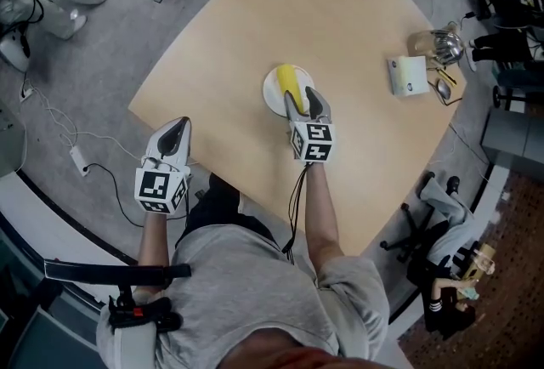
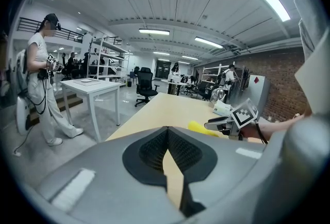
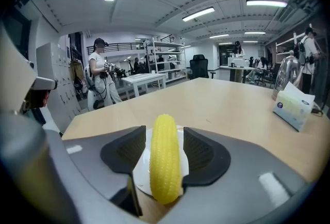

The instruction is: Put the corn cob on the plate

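Round white plate (image 1: 274,95) near the middle of the light wooden desk (image 1: 365,138), somewhat toward the person's edge. It holds one thing, the yellow corn cob (image 1: 291,80), lying flat on it. The cob's long axis runs from the person's edge toward the far edge of the desk, in line with the right gripper (image 1: 307,105); in the right gripper view its near end reaches past the plate's near rim.

The right gripper's fingers (image 3: 126,150) stand wide apart on either side of the cob. A gap shows at the left finger, the right finger lies close beside the cob, and nothing is clamped.

The left gripper (image 1: 178,131) hangs over the person's edge of the desk near its left corner. Its fingers (image 2: 152,148) meet at the tips with nothing between them.

A white tissue box (image 1: 409,75) stands near the desk's right edge, well apart from the plate.
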The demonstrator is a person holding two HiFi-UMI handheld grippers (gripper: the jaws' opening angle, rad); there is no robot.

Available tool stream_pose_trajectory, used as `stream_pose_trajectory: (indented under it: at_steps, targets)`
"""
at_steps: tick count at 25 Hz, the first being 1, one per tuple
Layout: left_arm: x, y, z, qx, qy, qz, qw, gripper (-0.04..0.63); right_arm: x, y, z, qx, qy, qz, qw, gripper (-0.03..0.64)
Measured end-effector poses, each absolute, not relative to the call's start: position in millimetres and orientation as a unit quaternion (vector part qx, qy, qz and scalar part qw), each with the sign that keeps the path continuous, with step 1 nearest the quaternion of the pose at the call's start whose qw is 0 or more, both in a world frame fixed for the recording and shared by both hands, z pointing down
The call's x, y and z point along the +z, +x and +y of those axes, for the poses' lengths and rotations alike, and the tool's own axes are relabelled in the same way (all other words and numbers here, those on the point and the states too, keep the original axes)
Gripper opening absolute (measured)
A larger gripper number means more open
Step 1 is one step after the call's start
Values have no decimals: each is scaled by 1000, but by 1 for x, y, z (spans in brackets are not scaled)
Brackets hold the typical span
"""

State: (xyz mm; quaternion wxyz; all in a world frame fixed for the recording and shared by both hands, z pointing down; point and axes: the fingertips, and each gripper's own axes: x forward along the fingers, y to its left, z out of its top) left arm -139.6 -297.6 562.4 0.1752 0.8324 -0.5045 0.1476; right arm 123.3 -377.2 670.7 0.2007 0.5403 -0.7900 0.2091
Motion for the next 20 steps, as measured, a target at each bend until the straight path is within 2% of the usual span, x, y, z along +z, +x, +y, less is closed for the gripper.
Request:
stream_pose_trajectory:
  at_steps: [10, 20]
  targets:
    - [558, -136, -295, 135, 841, -499, 162, 20, 657, 133, -366, 197, 554, -787, 188, 232]
    - [520, -126, -271, 123, 852, -491, 136, 20, 599, 139, -332, 167, 568, -791, 152, 218]
